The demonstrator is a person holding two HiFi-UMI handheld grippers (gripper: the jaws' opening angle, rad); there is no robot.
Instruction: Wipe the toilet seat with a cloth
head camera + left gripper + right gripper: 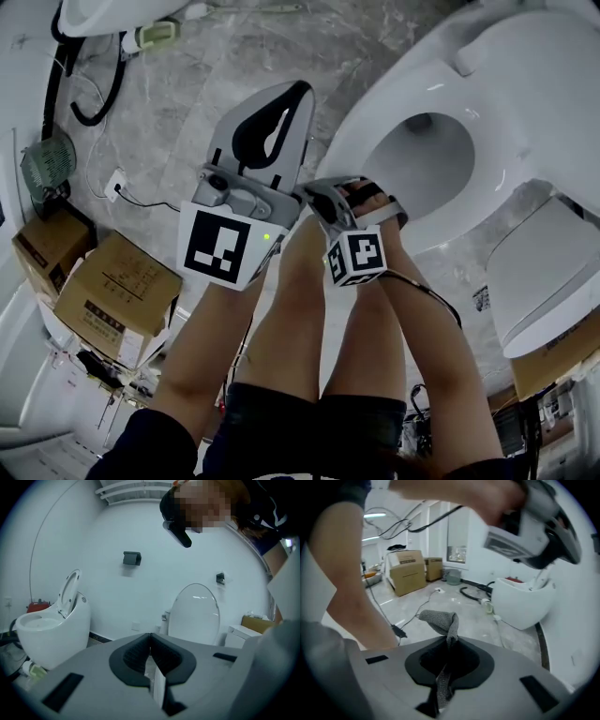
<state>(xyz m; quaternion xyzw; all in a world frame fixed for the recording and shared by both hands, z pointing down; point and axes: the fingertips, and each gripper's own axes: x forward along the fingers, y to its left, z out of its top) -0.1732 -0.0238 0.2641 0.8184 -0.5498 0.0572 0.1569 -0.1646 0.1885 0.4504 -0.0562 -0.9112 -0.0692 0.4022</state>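
my right gripper (449,641) is clenched on the grey cloth (439,618), a fold of it standing up past the jaw tips. my left gripper (150,637) is closed on nothing. in the head view the toilet seat (370,117) lies just to the right of and beyond my right gripper (361,202), which is close to the seat's near left rim. the seat's long axis runs away up and to the right. the right hand is plainly the nearer one. my left gripper (281,117) sits further left over the floor (187,84). the right gripper view shows only floor, boxes (410,573) and another toilet (525,602), so i judge the cloth points away from the seat and needs turning rightward and down onto it.
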